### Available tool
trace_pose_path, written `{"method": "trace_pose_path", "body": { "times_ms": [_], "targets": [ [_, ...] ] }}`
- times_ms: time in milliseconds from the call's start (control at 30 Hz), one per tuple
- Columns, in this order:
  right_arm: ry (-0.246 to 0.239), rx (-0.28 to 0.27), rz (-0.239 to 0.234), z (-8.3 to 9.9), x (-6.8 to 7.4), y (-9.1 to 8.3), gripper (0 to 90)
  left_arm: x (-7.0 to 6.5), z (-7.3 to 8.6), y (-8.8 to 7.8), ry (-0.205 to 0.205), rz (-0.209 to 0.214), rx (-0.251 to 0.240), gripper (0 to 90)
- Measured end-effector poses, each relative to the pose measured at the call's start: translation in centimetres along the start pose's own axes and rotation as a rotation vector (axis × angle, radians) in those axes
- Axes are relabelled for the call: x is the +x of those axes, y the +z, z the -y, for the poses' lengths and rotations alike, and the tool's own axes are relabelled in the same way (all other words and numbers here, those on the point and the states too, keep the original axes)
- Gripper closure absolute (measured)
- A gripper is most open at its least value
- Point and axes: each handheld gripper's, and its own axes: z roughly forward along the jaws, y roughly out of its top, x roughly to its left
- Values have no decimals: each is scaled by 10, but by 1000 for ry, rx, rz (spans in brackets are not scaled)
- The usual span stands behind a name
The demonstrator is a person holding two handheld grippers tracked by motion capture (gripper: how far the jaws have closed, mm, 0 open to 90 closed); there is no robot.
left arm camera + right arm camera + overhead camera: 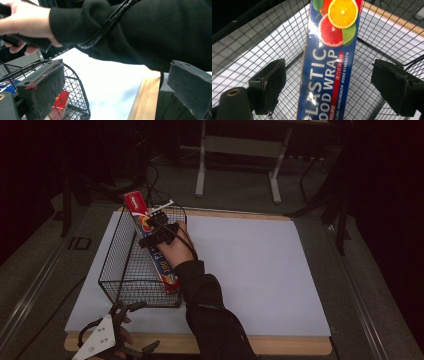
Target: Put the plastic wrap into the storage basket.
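Note:
A black wire basket (112,255) stands on the left part of a white sheet (250,270). A long blue plastic wrap box (164,269) leans inside it, its red end poking up past the far rim. My right gripper (159,227) hovers over the box. In the right gripper view its jaws stand wide apart on either side of the box (329,62), and the pads (269,85) do not touch it. My left gripper (140,326) rests at the table's near left edge beside the basket's near corner (75,82), open with nothing between its pads (42,85).
The sheet lies on a wooden tabletop (280,345), whose front edge (146,100) is close to my left gripper. The person's dark sleeve (210,310) crosses from the bottom to the basket. A desk frame (200,170) and cables stand on the floor beyond.

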Motion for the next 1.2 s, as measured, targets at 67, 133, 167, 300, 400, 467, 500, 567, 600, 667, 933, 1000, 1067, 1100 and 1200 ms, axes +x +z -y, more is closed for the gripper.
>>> {"method": "trace_pose_path", "body": {
  "times_ms": [67,133,167,300,400,467,500,567,600,667,933,1000,1067,1100,1200],
  "targets": [
    [-14,-10,-6,0,-2,-8,128,0,0,1,1,1,2,19],
    [-20,-24,-21,1,-4,-17,126,-1,0,1,2,1,5,20],
    [-21,-26,-17,1,-6,-22,126,-1,0,1,3,2,6,19],
    [-30,-40,-15,6,-12,-41,130,-1,0,2,4,0,7,19],
    [-30,-51,-16,9,-15,-49,132,-1,0,2,1,1,8,19],
    [-36,-57,-12,12,-16,-56,132,-1,0,3,3,2,9,19],
    [-37,-63,-12,14,-18,-60,133,-2,1,3,4,3,11,19],
    [-34,-68,-15,17,-21,-66,134,-2,1,3,5,2,13,19],
    [-32,-71,-15,19,-23,-69,134,-2,1,3,5,2,13,20],
    [-33,-80,-11,23,-27,-75,134,-2,1,2,3,-1,11,20],
    [-31,-89,20,45,-46,-99,135,-2,1,2,6,0,14,19],
    [-29,-96,29,52,-51,-105,136,-2,1,3,5,0,14,19],
    [-24,-96,32,59,-56,-110,136,-3,1,3,3,-1,13,19],
    [-28,-93,39,64,-58,-112,136,-3,1,3,2,-1,12,20],
    [-26,-88,46,75,-63,-118,136,-3,1,3,2,-1,13,20]
  ]
}}
